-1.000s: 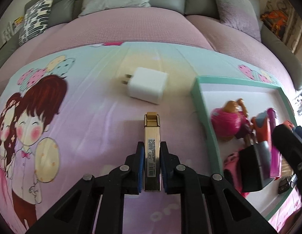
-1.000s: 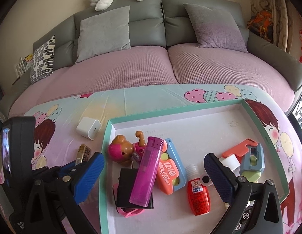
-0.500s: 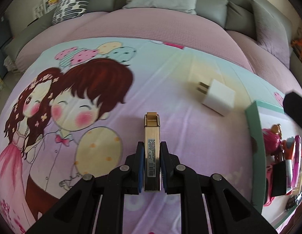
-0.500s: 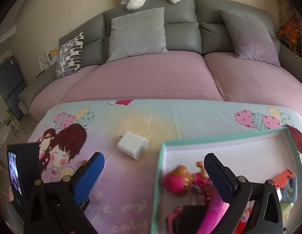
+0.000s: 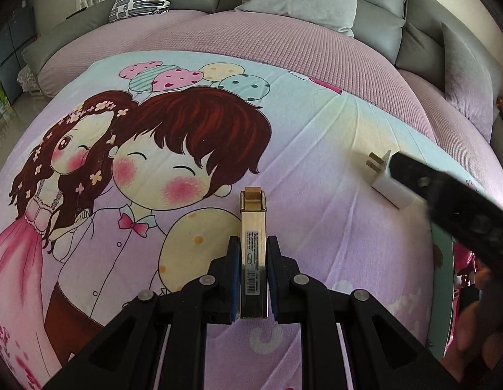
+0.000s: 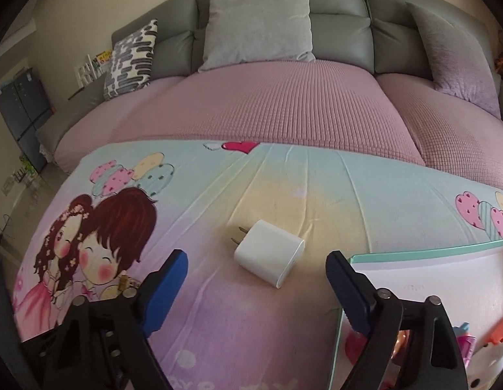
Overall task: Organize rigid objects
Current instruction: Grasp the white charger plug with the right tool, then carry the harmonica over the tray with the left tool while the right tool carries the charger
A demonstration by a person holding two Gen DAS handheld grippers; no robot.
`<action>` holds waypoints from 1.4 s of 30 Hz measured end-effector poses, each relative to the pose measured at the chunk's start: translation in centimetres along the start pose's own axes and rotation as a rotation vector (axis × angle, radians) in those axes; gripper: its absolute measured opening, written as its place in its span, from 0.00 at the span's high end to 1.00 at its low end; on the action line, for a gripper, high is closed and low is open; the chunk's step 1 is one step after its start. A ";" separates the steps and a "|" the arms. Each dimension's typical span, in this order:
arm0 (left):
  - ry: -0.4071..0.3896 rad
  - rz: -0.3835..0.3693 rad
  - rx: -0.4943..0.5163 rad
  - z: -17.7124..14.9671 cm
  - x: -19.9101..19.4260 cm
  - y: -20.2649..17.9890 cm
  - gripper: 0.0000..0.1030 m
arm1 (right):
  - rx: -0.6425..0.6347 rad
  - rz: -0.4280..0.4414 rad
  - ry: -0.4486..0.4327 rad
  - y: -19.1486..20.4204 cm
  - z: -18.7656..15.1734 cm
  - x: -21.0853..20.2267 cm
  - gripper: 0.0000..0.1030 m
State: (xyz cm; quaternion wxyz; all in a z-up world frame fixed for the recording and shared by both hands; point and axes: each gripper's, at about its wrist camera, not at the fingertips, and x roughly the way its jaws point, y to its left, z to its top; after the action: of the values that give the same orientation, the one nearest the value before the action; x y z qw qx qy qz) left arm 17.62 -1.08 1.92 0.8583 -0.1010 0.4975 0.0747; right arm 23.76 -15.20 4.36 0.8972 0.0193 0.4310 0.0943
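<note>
The white charger (image 6: 269, 256) lies flat on the printed cloth (image 6: 257, 331), prongs turned toward the sofa (image 6: 270, 110), just beside the corner of the teal-rimmed tray (image 6: 430, 253) and not yet in it. It sits ahead of the right gripper (image 6: 256, 287), whose jaws have just been closing but are still spread wide, nothing pressed between them. For a sound pick, the blue pads (image 6: 168, 287) should be brought down either side of the block's smooth flanks, clear of the prongs and the tray rim, and closed squarely. The left gripper (image 5: 253, 276) is clamped narrowly on a slim gold lighter (image 5: 253, 243), apparently held above the cloth, though contact cannot be ruled out. It is best kept aside until the charger is lifted into the tray.
</note>
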 end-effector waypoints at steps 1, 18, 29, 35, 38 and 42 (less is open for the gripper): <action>0.000 0.000 -0.001 0.0 0.0 0.1 0.85 | 0.002 -0.007 0.010 0.0 0.0 0.5 0.16; 0.009 0.011 -0.001 0.1 0.4 0.0 0.85 | -0.033 -0.085 0.056 0.3 0.2 3.6 0.42; -0.029 0.012 -0.029 0.4 -0.3 0.5 0.85 | 0.025 -0.039 0.030 -0.6 -0.7 1.7 0.46; -0.087 -0.004 -0.012 0.6 -2.5 0.0 0.85 | 0.063 0.018 -0.037 -1.0 -2.0 -2.1 0.46; -0.114 -0.019 -0.014 0.6 -3.7 0.0 0.85 | 0.073 0.023 -0.072 -1.4 -2.8 -4.2 0.46; -0.149 -0.017 -0.006 0.3 -5.5 -0.3 0.85 | 0.104 0.008 -0.117 -2.5 -4.3 -7.4 0.46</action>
State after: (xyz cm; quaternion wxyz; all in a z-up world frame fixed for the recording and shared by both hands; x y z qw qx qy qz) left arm 15.21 -1.41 6.87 0.8933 -0.1020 0.4310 0.0760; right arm 16.26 -19.28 7.06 0.9183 0.0729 0.3821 0.0740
